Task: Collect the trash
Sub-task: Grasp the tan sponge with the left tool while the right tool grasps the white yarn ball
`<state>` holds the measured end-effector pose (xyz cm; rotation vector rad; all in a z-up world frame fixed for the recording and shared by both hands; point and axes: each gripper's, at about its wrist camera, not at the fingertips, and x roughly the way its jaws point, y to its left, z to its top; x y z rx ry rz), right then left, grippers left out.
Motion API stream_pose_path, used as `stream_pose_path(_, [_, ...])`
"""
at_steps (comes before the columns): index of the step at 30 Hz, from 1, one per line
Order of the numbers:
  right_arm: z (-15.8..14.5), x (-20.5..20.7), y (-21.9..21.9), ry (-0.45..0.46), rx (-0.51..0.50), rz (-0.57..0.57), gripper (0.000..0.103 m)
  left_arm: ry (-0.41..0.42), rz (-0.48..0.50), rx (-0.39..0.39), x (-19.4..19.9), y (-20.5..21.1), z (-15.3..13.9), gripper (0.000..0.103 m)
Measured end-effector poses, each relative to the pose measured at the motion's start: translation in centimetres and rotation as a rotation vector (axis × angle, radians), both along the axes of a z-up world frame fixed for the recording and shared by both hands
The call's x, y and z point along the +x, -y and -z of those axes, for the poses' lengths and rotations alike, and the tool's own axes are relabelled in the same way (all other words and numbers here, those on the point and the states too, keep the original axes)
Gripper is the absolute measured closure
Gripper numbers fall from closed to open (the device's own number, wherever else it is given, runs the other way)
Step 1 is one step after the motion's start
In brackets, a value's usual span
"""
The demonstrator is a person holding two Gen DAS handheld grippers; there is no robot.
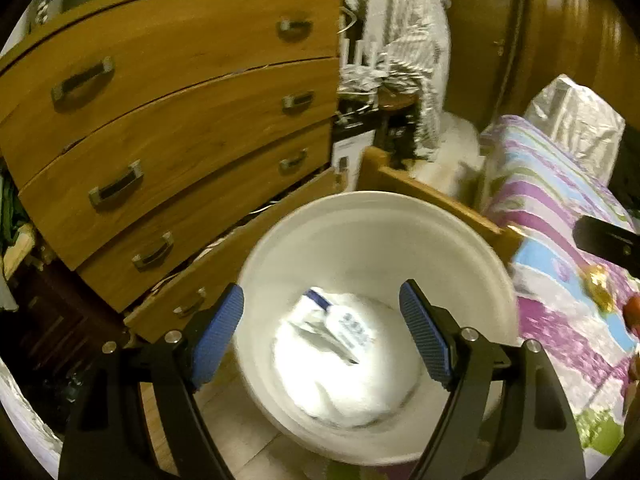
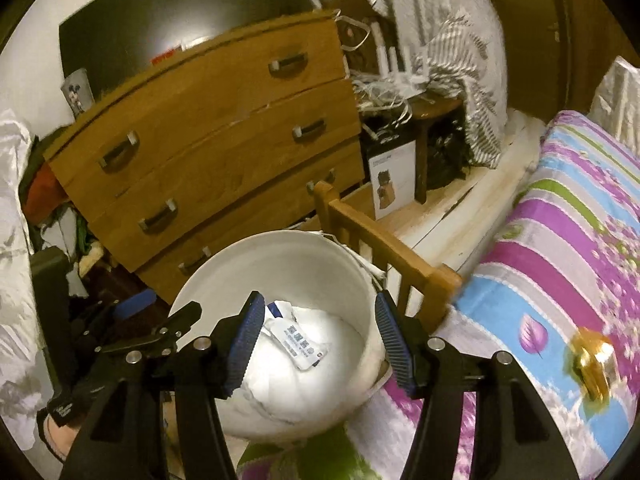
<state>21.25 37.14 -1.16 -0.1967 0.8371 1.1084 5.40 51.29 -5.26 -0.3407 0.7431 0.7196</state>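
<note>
Both grippers hang over a white bucket (image 1: 372, 216) that stands on the floor between a wooden chest of drawers (image 1: 168, 120) and the wooden foot rail of a bed (image 2: 384, 248) with a flowered striped cover (image 2: 560, 240). The left gripper (image 1: 322, 334) has its blue pads spread wide with nothing between them, and the right gripper (image 2: 318, 344) is likewise parted and empty. Crumpled white trash with a small printed packet (image 2: 298, 340) on top lies in the bucket's bottom, while a gold foil wrapper (image 2: 592, 364) rests on the bed cover, well apart from the bucket.
</note>
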Motion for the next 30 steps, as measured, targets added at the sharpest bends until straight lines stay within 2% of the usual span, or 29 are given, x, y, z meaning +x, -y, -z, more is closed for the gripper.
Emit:
stream_pose_path(6, [-1.2,-1.4,13.1,0.083,0.089,0.128,0.044,0.028,0.127,0.032,1.3,6.4,-1.1,0.026])
stream_pose_path(13, [0.1,-2.7,28.9,0.141,0.097,0.276,0.044,0.037,0.338,0.022,4.9,15.9,-0.9,0.026])
stream_pose_path(20, [4.8,-3.8,45.6,0.09,0.058,0.488,0.044,-0.023,0.606,-0.017,9.5,28.5,2.0,0.026])
stream_pose_path(25, [7.6,-4.3,55.8,0.043,0.051,0.628,0.044,-0.056,0.785,-0.05,11.9,37.0,3.6,0.026])
stream_pose_path(27, [8.4,-4.3,58.8,0.033,0.053,0.662,0.044,-0.068,0.83,-0.069,12.9,39.3,4.4,0.026])
stream_pose_path(30, [9.3,-4.0,60.9,0.028,0.052,0.684,0.044,-0.093,0.864,-0.091,14.5,42.3,5.7,0.026])
